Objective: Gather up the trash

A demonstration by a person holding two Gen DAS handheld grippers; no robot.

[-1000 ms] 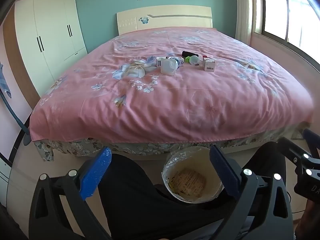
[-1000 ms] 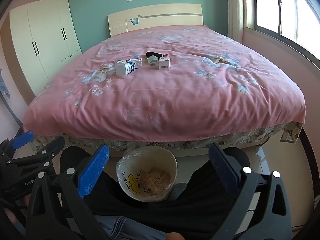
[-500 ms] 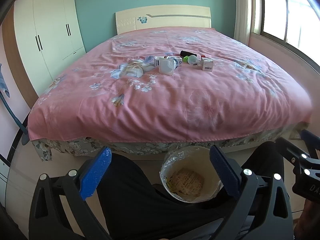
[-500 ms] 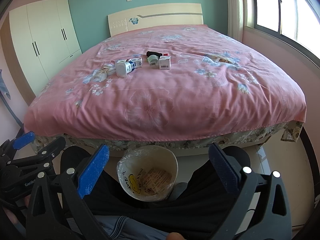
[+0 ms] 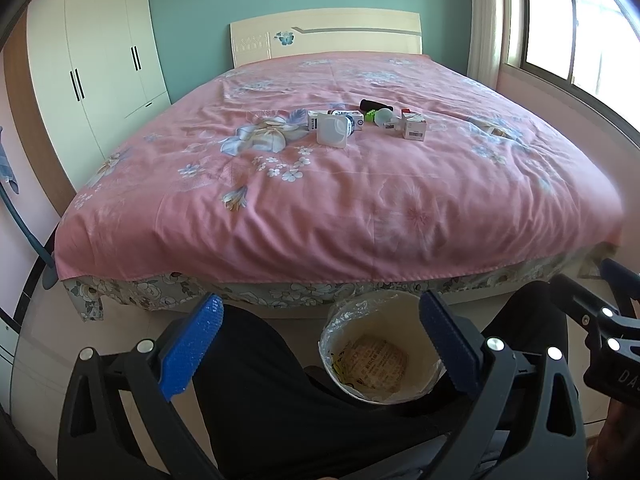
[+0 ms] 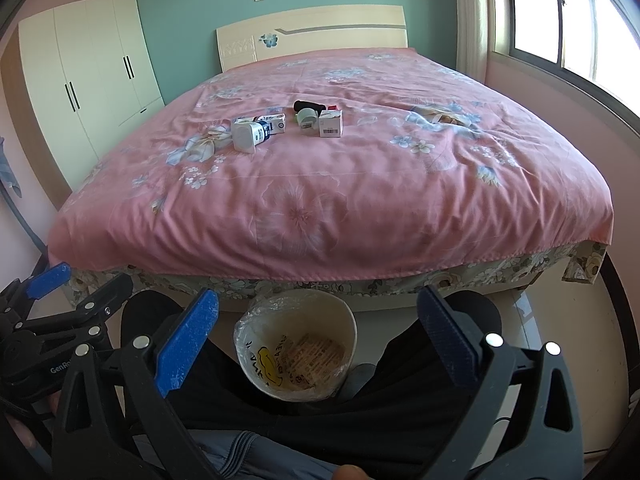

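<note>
Slight drift of both views, nothing handled

The left tool (image 5: 320, 332) has eased a little back, so the bed (image 5: 340, 200) and bin (image 5: 380, 356) sit marginally higher; in the right view the bin (image 6: 296, 344) shifted slightly.

Matt pink cloth bedspread (image 5: 340, 208), crinkly glossy plastic bin liner (image 5: 340, 322)

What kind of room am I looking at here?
A home bedroom, most likely: a large bed with a pink floral cover and cream headboard fills it, with a white tall wardrobe by the teal wall.
</note>
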